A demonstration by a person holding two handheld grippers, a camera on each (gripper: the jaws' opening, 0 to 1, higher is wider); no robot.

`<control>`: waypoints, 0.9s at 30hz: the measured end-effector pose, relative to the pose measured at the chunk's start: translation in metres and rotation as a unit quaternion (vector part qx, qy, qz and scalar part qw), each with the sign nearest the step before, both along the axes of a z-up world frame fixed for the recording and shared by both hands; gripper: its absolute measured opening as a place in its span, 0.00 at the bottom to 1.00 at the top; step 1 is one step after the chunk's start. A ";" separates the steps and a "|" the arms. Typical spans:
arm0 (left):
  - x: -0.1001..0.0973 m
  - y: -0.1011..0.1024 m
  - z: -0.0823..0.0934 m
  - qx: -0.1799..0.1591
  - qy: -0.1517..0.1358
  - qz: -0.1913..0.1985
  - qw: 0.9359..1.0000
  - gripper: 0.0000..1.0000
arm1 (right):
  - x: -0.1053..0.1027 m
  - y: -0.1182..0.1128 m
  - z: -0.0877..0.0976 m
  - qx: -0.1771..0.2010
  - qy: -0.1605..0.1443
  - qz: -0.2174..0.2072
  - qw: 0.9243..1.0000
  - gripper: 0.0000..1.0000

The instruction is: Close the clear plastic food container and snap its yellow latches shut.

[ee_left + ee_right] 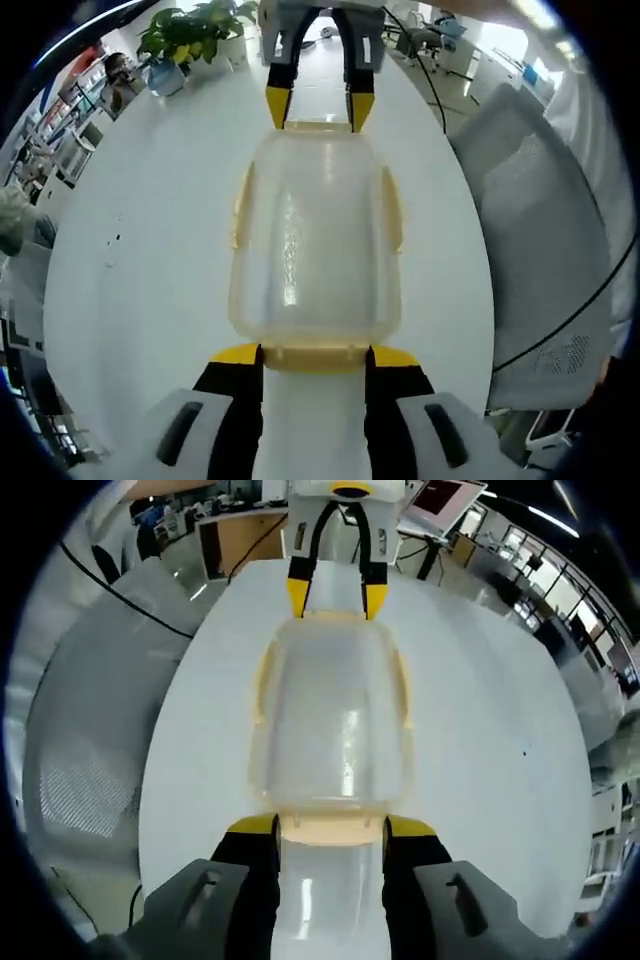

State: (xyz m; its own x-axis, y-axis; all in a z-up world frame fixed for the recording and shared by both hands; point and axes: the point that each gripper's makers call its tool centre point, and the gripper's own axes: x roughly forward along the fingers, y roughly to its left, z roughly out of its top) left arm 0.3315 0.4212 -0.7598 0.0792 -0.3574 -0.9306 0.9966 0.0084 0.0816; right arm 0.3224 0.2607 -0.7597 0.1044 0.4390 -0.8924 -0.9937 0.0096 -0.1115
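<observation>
While both pairs of my jaws stand spread apart, each brackets one short end of the clear plastic food container point(315, 240) without clamping it: my left gripper point(315, 358) has its yellow-tipped fingers point(236, 354) flanking the near yellow latch point(315, 356), and my right gripper point(331, 828) does the same at the opposite end, its fingers point(252, 827) either side of that end latch point(331, 827). Item, left gripper view: right gripper point(319, 108) seen at the container's far end, tips at the far latch point(318, 126), whether touching I cannot tell. Item, right gripper view: left gripper point(336, 598) likewise at the far end. Item: container lies lid-up, lid seated, on a white table point(150, 300), roughly central; side latches point(243, 205) run along both long edges. Item: grey mesh chair point(545, 250) beside the table. Item: potted green plant point(195, 30) at the table's far edge. Item: black cable point(130, 605) crossing the chair in the right gripper view.
</observation>
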 end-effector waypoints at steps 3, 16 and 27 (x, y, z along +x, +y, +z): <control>-0.001 -0.018 0.000 0.000 0.002 -0.005 1.000 0.34 | -0.003 -0.016 0.001 0.003 0.003 -0.005 1.000 0.36; 0.002 -0.076 0.004 0.007 0.001 -0.022 1.000 0.34 | -0.003 -0.071 0.000 0.003 0.004 -0.020 1.000 0.36; -0.003 -0.111 -0.001 0.007 0.009 -0.021 1.000 0.34 | -0.006 -0.107 -0.006 0.005 0.013 -0.018 1.000 0.36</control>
State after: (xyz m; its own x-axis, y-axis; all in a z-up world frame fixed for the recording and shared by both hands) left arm 0.3283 0.3102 -0.7606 0.0470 -0.3476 -0.9364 0.9974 -0.0353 0.0632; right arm 0.3160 0.1532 -0.7661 0.0969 0.4435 -0.8910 -0.9953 0.0455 -0.0856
